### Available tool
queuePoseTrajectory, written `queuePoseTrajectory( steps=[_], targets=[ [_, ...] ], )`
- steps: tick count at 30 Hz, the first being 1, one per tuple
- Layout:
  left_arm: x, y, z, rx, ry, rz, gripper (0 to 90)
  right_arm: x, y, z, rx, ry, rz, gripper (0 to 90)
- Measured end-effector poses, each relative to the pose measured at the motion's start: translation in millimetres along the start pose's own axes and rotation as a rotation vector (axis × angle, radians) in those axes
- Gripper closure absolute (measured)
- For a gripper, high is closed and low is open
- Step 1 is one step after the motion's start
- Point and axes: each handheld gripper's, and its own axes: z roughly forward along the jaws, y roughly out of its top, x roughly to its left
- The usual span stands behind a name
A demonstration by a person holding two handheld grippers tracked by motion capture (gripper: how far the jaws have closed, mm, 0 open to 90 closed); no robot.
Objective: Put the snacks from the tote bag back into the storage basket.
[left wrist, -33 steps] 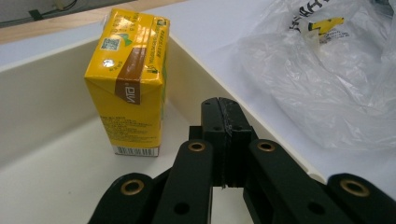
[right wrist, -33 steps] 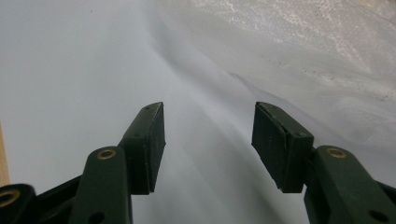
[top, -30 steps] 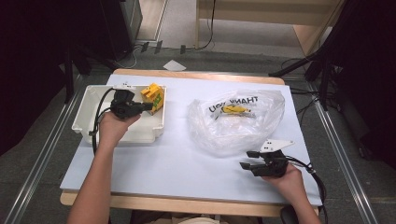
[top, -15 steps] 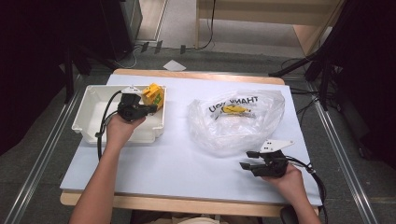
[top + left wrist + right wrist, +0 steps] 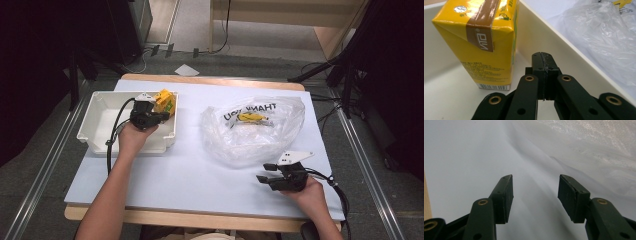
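- As we look down from the high view, the left gripper [image 5: 161, 116] sits inside the white bin [image 5: 95, 125], its fingers closed on nothing, with the yellow drink carton [image 5: 165, 101] just beyond their tips in the bin's far corner. The right gripper [image 5: 265, 172] rests low over the table [image 5: 200, 170], its fingers apart and empty, and the clear plastic bag [image 5: 255, 127] lies just ahead of them.
- Seen from the left gripper view, the fingers [image 5: 543, 72] press flat together with nothing between them. The carton [image 5: 486, 42] stands upright just beside them to the left, not touching as far as we can tell, and the bin's wall [image 5: 554, 42] runs along their other side. The bag [image 5: 604, 37] lies past that wall.
- Seen from the right gripper view, the fingers [image 5: 574, 195] stand well apart, having just closed slightly, and only bare table [image 5: 461, 157] shows between them. The bag's crinkled edge [image 5: 604, 152] lies ahead and to their right, apart from them.
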Motion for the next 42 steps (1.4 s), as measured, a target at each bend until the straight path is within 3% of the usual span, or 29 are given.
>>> queuePoseTrajectory(
  steps=[8,14,42],
  targets=[
    [9.0,-2.7,6.2,0.008,0.004,-0.030,90.0,2.6,-1.4,-1.0,0.014,-0.004,-0.002,47.4],
    [9.9,-2.5,8.0,0.007,0.006,-0.032,90.0,4.0,-2.1,-0.8,0.011,-0.001,-0.009,47.5],
    [31.3,-7.6,2.2,-0.012,0.009,-0.105,90.0,3.7,-2.0,-0.4,0.001,0.027,0.010,47.7]
  ],
)
